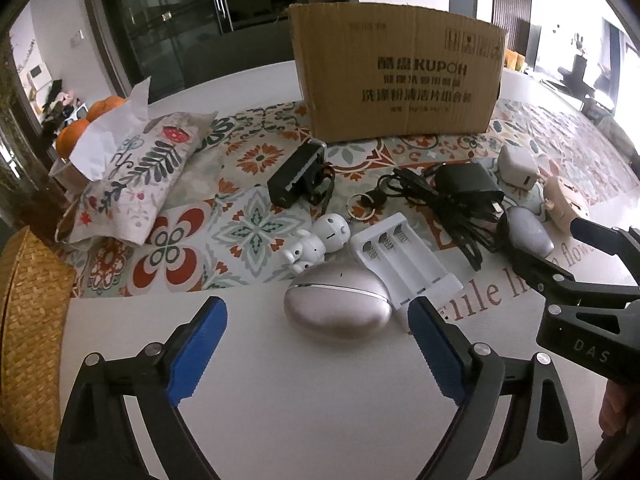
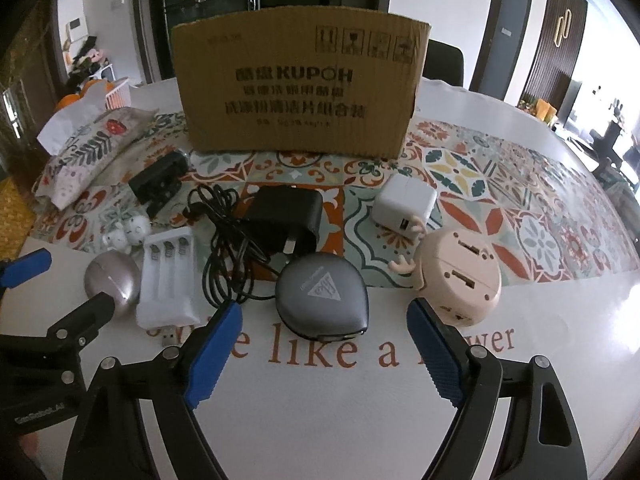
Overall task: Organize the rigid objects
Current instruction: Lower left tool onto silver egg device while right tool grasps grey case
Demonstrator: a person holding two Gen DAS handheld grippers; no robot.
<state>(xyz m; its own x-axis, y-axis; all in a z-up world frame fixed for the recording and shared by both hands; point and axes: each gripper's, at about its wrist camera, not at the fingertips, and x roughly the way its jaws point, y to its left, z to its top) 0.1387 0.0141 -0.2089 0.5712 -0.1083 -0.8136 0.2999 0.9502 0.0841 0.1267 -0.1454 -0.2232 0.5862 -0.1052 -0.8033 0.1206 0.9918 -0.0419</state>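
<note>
1. Cardboard box (image 2: 300,88): upright at the far side of the worktop (image 2: 320,380), printed side facing the cameras; every place below is given from it.
2. Black power adapter (image 2: 290,212) with coiled cable (image 2: 224,240): just in front of the box, near its middle.
3. White USB charger cube (image 2: 404,208): in front of the box's right corner.
4. Beige round gadget (image 2: 460,276) with small antler-like prongs: nearer the cameras than the cube, lying tilted.
5. Grey teardrop-shaped case (image 2: 322,296): in front of the adapter, on the edge of the patterned mat (image 2: 520,200).
6. White battery charger (image 1: 400,256), three empty slots: in front of the box's left half.
7. Silver egg-shaped device (image 1: 338,302): touching the battery charger's left side.
8. White figurine keychain (image 1: 320,242): just behind the silver device.
9. Black rectangular charger (image 1: 298,172): near the box's left corner.
10. Floral fabric pouch (image 1: 136,176) with tissue paper: left of the box; oranges (image 1: 90,120) behind it.
11. Left claw (image 1: 318,354): blue pads spread wide, nothing between them, above the bare worktop just before the silver device.
12. Right claw (image 2: 324,354): pads apart, gripping nothing, the grey case lying just ahead of the gap.
</note>
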